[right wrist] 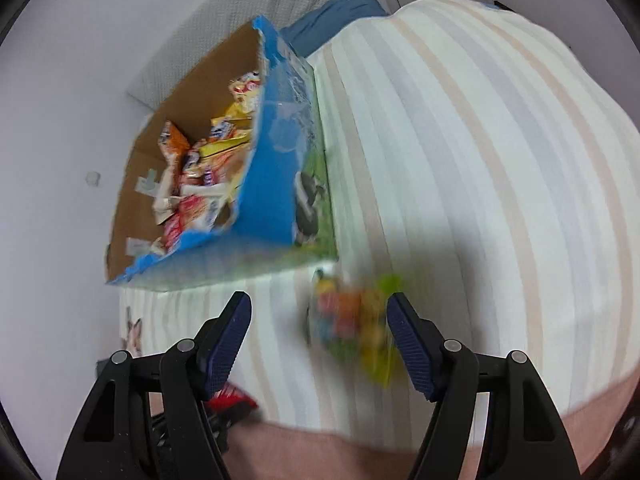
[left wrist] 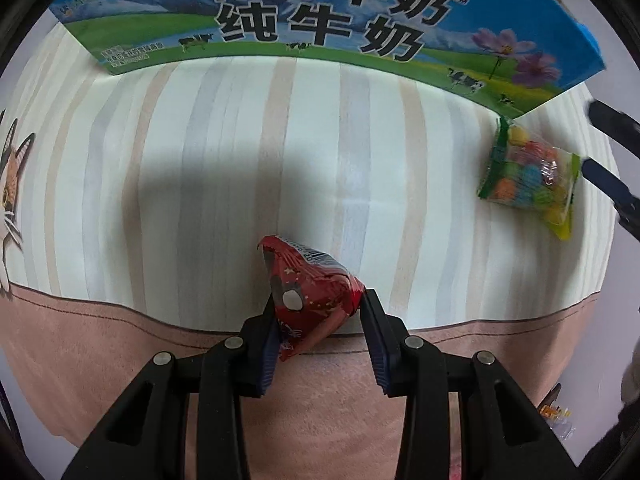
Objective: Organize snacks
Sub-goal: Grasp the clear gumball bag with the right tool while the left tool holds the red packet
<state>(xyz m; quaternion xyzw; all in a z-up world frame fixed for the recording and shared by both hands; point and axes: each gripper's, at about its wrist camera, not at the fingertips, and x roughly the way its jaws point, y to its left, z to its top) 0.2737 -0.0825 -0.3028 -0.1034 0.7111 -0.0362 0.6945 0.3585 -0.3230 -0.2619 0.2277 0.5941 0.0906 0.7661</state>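
My left gripper is shut on a red snack packet, holding it just above the striped bedspread. A clear green-edged bag of coloured candy balls lies to the right near the corner of the blue milk carton box. My right gripper is open, its fingers on either side of that candy bag, which looks blurred. The box is open and holds several snack packets. The red packet shows low left in the right wrist view.
The bedspread has a pink border at the near edge and a cat print at left. A white wall and a blue cloth lie behind the box.
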